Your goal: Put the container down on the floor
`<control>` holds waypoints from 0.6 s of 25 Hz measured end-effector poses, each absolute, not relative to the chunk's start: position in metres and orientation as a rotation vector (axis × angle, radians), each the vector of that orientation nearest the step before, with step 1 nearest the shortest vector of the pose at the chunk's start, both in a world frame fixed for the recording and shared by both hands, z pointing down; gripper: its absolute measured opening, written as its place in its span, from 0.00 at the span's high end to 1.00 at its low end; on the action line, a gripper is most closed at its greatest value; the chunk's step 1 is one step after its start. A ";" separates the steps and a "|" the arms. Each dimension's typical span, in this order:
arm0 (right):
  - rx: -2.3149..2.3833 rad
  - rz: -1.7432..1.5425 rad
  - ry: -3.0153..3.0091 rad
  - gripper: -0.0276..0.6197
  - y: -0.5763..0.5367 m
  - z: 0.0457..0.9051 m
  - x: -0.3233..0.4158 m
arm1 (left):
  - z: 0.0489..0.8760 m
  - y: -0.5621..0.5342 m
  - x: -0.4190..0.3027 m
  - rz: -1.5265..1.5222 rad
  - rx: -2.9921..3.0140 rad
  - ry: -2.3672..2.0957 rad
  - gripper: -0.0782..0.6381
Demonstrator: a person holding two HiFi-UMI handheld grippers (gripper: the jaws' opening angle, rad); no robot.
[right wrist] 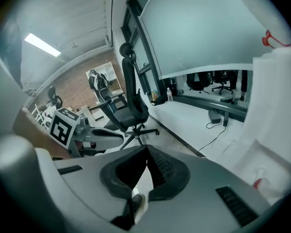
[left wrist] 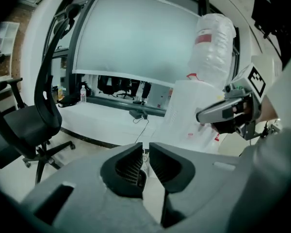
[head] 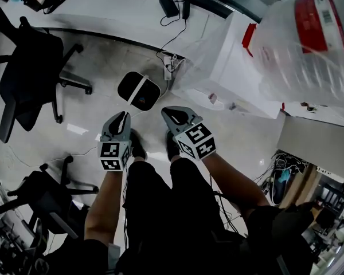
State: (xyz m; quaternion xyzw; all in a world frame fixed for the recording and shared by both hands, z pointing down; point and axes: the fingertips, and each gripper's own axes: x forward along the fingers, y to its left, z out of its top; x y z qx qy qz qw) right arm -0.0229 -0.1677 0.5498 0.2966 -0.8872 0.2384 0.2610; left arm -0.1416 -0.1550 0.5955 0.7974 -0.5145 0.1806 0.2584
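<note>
The container, black and rounded with a white band across it, lies on the pale floor just ahead of the person's feet. Both grippers are held up well above it and touch nothing. My left gripper points down and forward; in the left gripper view its jaws stand a narrow slit apart with nothing between them. My right gripper hangs beside it, and in the right gripper view its pads meet at the tips, empty. Each gripper shows in the other's view.
Black office chairs stand at the left, another low left. A white raised ledge with a power brick and cables runs along the back. Plastic-wrapped white stacks fill the right side.
</note>
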 end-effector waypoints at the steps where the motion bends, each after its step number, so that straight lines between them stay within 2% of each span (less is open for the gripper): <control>1: 0.814 0.646 -2.411 0.96 -0.168 0.539 -0.022 | 0.582 -0.152 -0.142 0.475 2.171 -1.396 0.83; 5: 0.831 0.612 -2.460 0.96 -0.168 0.492 -0.023 | 0.531 -0.143 -0.144 0.392 2.211 -1.427 0.87; 15: 0.861 0.494 -2.541 0.96 -0.168 0.394 -0.027 | 0.415 -0.138 -0.128 0.266 2.313 -1.392 0.88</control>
